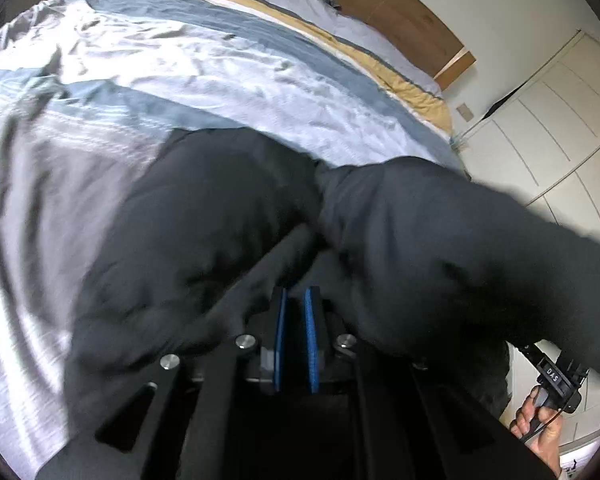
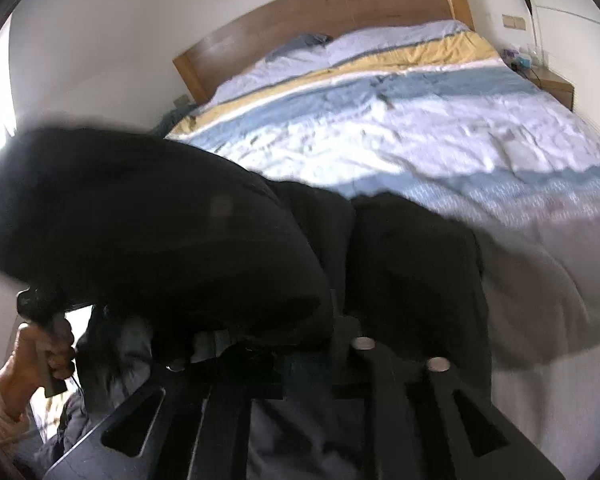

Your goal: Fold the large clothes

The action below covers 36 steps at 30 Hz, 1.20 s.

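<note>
Nearest the left wrist camera, the left tongs (image 1: 296, 312) have their blue-padded fingers (image 1: 311, 344) drawn close with only a narrow slot between them, and a band of the large black heavy-fabric garment (image 1: 220, 232) seems to run into that slot, so they look to be pinching it, though the cloth hides the tips. The right tongs (image 2: 320, 344) are buried under the same black cloth (image 2: 172, 240); whether they are pressed together or spread cannot be told. The garment bulges between the two views, held up above the near end of the bed, probably to spread it before laying it flat for folding. Each view catches the other hand on its handle (image 1: 540, 420) (image 2: 40, 352). Beyond lies the rumpled striped duvet in white, blue and yellow (image 1: 228, 64), then the wooden headboard (image 2: 324, 12) against the white wall.
</note>
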Each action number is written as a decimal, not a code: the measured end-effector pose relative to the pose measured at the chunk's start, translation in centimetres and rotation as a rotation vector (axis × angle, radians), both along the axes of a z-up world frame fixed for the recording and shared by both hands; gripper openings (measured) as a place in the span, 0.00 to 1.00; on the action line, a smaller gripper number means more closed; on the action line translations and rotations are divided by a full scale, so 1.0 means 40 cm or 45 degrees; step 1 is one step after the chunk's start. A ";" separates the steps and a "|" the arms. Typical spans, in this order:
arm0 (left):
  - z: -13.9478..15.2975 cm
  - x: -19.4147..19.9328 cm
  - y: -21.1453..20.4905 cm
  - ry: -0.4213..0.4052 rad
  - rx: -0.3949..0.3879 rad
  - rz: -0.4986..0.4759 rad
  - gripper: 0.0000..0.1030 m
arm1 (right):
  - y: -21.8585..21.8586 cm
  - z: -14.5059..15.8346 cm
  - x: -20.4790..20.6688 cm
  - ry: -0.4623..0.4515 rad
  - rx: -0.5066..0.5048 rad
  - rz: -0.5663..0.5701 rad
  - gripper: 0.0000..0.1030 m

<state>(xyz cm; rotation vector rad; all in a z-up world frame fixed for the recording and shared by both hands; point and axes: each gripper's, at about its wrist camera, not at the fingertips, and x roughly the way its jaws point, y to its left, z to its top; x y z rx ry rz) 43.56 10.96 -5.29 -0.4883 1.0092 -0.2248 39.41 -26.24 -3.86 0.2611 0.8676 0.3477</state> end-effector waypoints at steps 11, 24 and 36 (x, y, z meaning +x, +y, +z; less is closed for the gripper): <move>0.176 -0.163 0.062 -0.043 0.174 0.079 0.10 | -0.078 0.108 -0.125 0.018 -0.128 0.014 0.68; 0.257 0.027 -0.150 -0.174 0.138 -0.155 0.10 | 0.148 0.248 0.029 -0.176 -0.126 0.240 0.82; -0.013 -0.043 -0.173 -0.088 0.130 -0.338 0.10 | 0.164 -0.033 0.043 0.035 -0.320 0.399 0.82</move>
